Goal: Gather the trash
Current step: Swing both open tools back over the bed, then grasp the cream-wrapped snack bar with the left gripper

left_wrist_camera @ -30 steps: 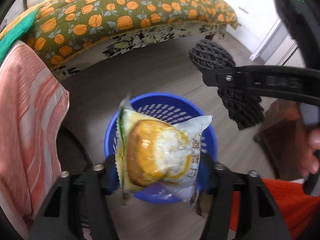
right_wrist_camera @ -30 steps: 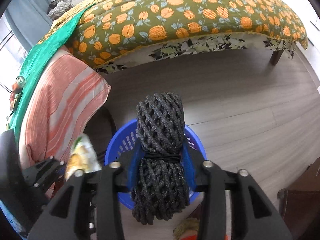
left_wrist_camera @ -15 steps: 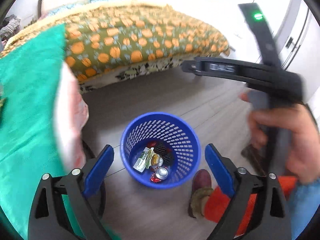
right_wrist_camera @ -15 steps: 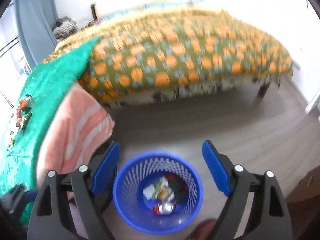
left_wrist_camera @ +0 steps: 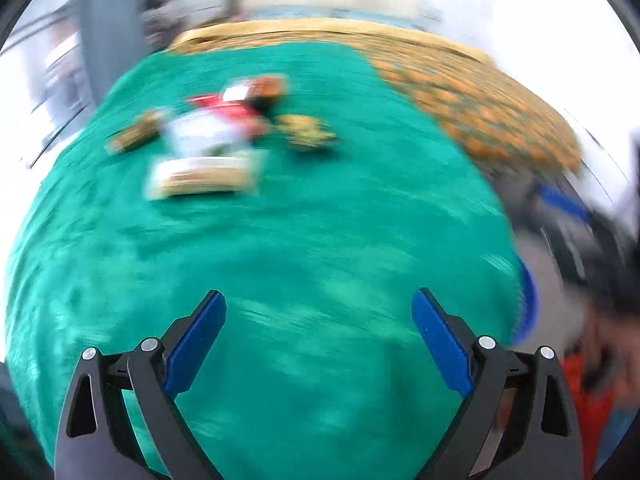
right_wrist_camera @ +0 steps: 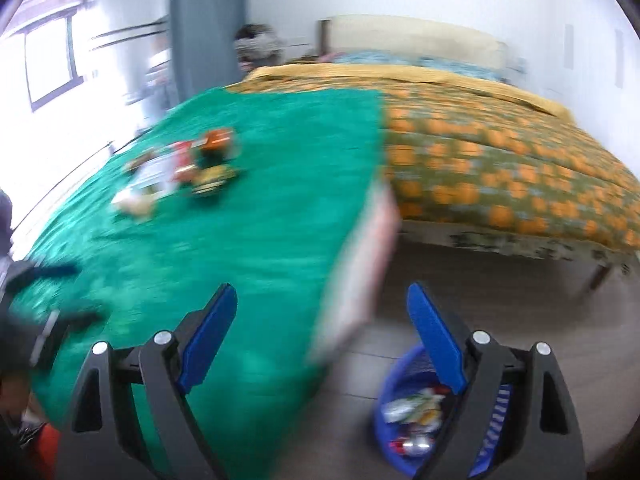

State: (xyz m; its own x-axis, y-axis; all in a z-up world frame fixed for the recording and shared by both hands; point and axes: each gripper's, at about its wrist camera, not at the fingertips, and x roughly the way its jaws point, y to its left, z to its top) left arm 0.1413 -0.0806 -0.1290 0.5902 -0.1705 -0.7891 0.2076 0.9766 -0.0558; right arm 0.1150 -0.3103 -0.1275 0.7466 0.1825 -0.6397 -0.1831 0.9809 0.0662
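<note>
Both tongs gape empty: the left gripper point(left_wrist_camera: 318, 322) over the green cloth point(left_wrist_camera: 280, 240), litter point(left_wrist_camera: 208, 148) ahead; the right gripper point(right_wrist_camera: 322, 320) above the blue basket point(right_wrist_camera: 404, 416).

A blurred cluster of trash point(left_wrist_camera: 216, 140) lies on the green cloth point(left_wrist_camera: 280, 260) covering the table, toward its far left part: a pale flat wrapper point(left_wrist_camera: 202, 178) nearest, a white and red packet point(left_wrist_camera: 218, 122) behind it, and small brownish-yellow pieces point(left_wrist_camera: 306, 130) at either side. The items lie close together, some touching; details are too smeared to read. On the floor beside the table stands a blue perforated basket point(right_wrist_camera: 386, 400), upright, holding wrappers point(right_wrist_camera: 412, 404) and a shiny can point(right_wrist_camera: 416, 445).
</note>
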